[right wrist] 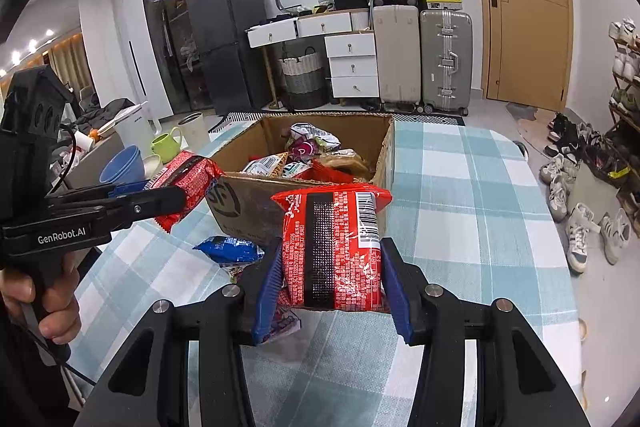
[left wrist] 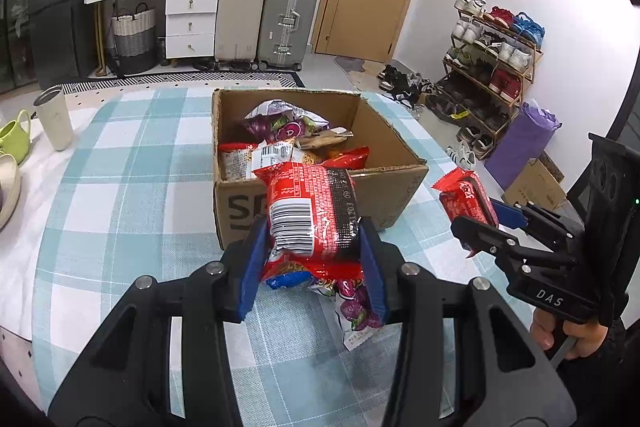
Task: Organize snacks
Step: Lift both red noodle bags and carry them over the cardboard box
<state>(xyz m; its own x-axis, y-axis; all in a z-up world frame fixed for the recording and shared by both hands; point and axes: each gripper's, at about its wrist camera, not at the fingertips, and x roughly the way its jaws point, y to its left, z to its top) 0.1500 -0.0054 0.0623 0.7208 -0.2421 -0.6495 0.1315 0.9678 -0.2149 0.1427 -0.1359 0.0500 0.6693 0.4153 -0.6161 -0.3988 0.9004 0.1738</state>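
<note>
An open cardboard box point(left wrist: 384, 131) with several snack packets inside stands on the checked tablecloth; it also shows in the right wrist view point(right wrist: 384, 147). My left gripper point(left wrist: 316, 263) is shut on a red noodle packet point(left wrist: 312, 211), held just in front of the box. My right gripper point(right wrist: 332, 291) is shut on another red noodle packet point(right wrist: 336, 251), held to the right of the box. Each gripper shows in the other's view: the right gripper point(left wrist: 476, 219), the left gripper point(right wrist: 176, 195). A blue packet point(right wrist: 228, 249) and a purple packet point(left wrist: 356, 307) lie on the cloth below the grippers.
A white tumbler point(left wrist: 54, 119), a green mug point(left wrist: 14, 137) and blue bowls point(right wrist: 124, 165) stand on the table's left side. Suitcases point(left wrist: 288, 15), drawers and a shoe rack point(left wrist: 492, 67) stand beyond the table.
</note>
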